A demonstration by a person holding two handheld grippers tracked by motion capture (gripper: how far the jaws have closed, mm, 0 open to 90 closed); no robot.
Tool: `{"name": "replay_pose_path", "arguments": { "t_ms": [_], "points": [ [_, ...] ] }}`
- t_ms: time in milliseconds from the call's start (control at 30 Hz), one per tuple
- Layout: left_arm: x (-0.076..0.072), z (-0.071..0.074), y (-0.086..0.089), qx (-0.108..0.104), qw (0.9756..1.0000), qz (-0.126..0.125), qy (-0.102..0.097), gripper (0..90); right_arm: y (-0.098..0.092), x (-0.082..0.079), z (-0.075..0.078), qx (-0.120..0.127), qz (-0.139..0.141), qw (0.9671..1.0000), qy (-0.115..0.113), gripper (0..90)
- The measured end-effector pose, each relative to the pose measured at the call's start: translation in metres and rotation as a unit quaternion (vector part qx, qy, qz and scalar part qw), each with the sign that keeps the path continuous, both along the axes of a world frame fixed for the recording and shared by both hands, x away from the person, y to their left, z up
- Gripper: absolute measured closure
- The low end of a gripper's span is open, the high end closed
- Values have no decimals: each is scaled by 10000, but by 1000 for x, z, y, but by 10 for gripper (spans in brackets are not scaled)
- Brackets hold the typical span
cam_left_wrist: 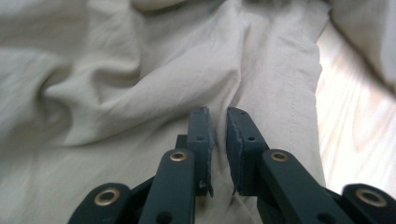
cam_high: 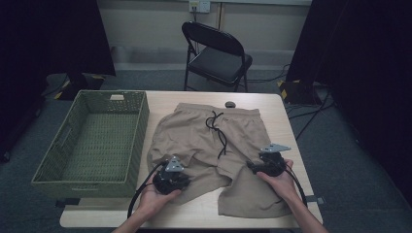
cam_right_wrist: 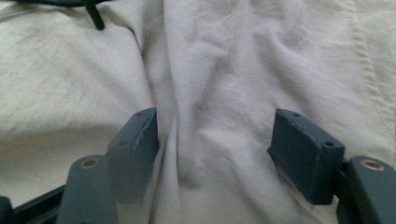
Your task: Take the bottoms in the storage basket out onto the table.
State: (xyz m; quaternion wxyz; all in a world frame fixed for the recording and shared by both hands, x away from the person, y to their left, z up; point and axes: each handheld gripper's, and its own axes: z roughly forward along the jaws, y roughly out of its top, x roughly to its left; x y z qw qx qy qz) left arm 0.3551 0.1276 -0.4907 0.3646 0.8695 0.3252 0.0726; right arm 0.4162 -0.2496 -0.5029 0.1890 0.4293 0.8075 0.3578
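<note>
Wooden table (cam_high: 286, 126) carries everything here, and along its left edge stands a green woven basket (cam_high: 141, 121), hollow and well apart from the hands. Right of the basket lie the tan shorts (cam_high: 194, 136), spread flat with the waistband at the far side and the two legs running toward the near edge, so their long axis runs far to near. A black drawstring (cam_high: 219, 133) trails down the middle from the waist.

Each hand sits over one leg. The left gripper (cam_high: 171, 178) rests on the near left leg, and in the left gripper view its jaws stand almost together with a small fold of the shorts (cam_left_wrist: 140, 70) pinched between the pads. The right gripper (cam_high: 267, 162) is over the right leg, slightly farther from the person; in the right gripper view its jaws stand wide apart, straddling a raised ridge of the shorts (cam_right_wrist: 233, 70) without pressing it.

Judging from this, the ridge lies directly between the right jaws, so closing them there would likely secure the second leg.
</note>
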Motion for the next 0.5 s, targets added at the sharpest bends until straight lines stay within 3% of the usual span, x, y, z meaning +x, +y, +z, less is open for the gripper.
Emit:
{"name": "replay_pose_path", "arguments": {
  "t_ms": [167,267,300,400,467,500],
  "points": [
    [-9,4,11,195,9998,21,49,780,-9,2,1,-22,16,10000,24,317],
    [-14,8,14,580,9982,177,-19,781,-14,4,2,-56,9,10000,64,317],
    [-15,8,15,581,9981,216,11,744,-21,6,2,-76,-83,9999,102,316],
    [-15,8,19,310,9993,147,131,704,-26,5,2,-75,-142,9998,113,316],
    [-15,14,21,-207,9996,55,156,681,-28,2,2,-60,-224,9997,80,316],
    [-14,20,18,-637,9979,-11,82,680,-27,0,3,-92,-252,9996,89,316]
  ]
}}
